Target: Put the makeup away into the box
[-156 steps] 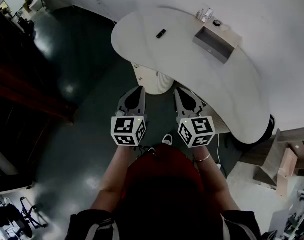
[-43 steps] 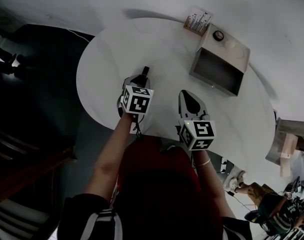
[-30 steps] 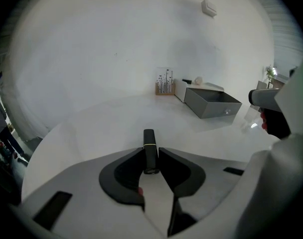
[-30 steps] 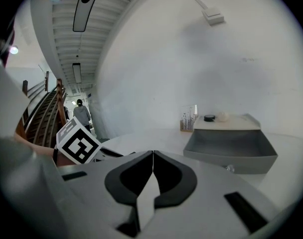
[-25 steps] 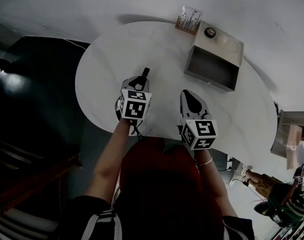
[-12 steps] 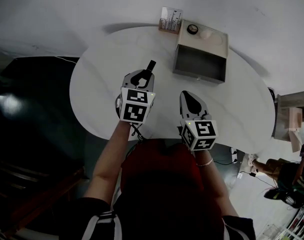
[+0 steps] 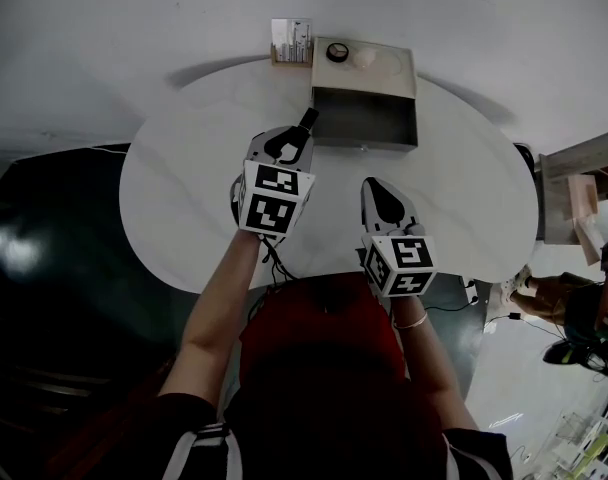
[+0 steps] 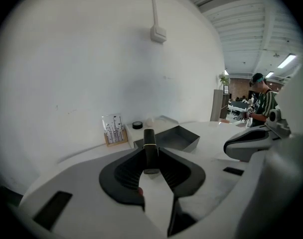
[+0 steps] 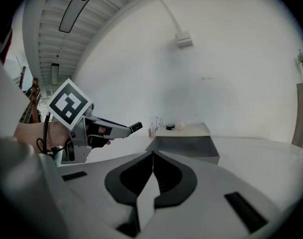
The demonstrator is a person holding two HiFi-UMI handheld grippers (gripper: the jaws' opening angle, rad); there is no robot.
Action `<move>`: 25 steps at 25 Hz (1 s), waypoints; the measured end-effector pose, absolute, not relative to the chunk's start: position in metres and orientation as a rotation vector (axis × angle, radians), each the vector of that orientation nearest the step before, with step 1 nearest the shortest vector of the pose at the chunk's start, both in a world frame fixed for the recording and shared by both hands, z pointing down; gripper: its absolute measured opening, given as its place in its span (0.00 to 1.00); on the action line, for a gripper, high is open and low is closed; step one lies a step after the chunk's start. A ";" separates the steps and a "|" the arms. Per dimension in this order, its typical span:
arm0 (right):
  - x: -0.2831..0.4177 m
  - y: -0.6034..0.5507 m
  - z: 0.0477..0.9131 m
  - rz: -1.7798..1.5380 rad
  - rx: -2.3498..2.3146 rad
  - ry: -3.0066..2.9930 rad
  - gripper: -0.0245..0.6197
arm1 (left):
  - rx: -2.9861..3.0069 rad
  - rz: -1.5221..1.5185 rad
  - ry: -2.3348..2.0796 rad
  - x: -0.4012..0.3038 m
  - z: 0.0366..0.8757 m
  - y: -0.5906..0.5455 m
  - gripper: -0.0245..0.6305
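Note:
A black lipstick tube point(image 7: 307, 120) with a thin gold band sticks out from my left gripper point(image 7: 287, 146), which is shut on it and held above the white table point(image 7: 184, 188), close to the front left corner of the grey open box point(image 7: 365, 118). The left gripper view has the tube point(image 8: 150, 151) upright between the jaws, with the box point(image 8: 175, 137) beyond it. My right gripper point(image 7: 385, 200) hovers lower and to the right, jaws shut with nothing in them. From the right gripper view the left gripper point(image 9: 99, 128) and tube tip point(image 9: 136, 127) appear left of the box point(image 9: 184, 146).
On the box's closed back lid lie a small black round jar point(image 7: 336, 52) and a pale round item point(image 7: 365, 58). A wooden card holder point(image 7: 290, 41) stands left of the box against the wall. A person point(image 7: 569, 308) stands off to the right.
My left gripper has risen and carried the lipstick forward toward the box. The right gripper has drifted forward a little. The whole view has swung so the box sits nearer the centre.

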State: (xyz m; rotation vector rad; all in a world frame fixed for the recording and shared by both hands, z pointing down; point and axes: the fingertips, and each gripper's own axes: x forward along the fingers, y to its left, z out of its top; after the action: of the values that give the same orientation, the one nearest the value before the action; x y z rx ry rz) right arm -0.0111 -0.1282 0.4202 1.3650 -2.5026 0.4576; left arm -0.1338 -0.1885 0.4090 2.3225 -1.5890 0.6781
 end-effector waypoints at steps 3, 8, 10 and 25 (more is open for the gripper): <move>0.002 -0.133 0.420 0.462 1.400 -2.493 0.06 | 2.353 0.687 -1.570 -0.118 0.405 -0.196 0.21; 0.016 -0.139 0.420 0.462 1.417 -2.482 0.06 | 2.387 0.704 -1.512 -0.091 0.406 -0.208 0.21; 0.024 -0.143 0.419 0.466 1.434 -2.477 0.06 | 2.397 0.719 -1.486 -0.081 0.410 -0.214 0.21; 0.083 -0.182 0.431 0.530 1.515 -2.409 0.06 | 2.403 0.869 -1.337 -0.022 0.448 -0.262 0.21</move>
State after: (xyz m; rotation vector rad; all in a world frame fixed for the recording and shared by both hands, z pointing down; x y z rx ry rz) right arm 0.0829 -0.1822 0.4314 1.5147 -2.4088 0.5299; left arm -0.0215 -0.2624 0.4479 2.4031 -1.3366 0.8694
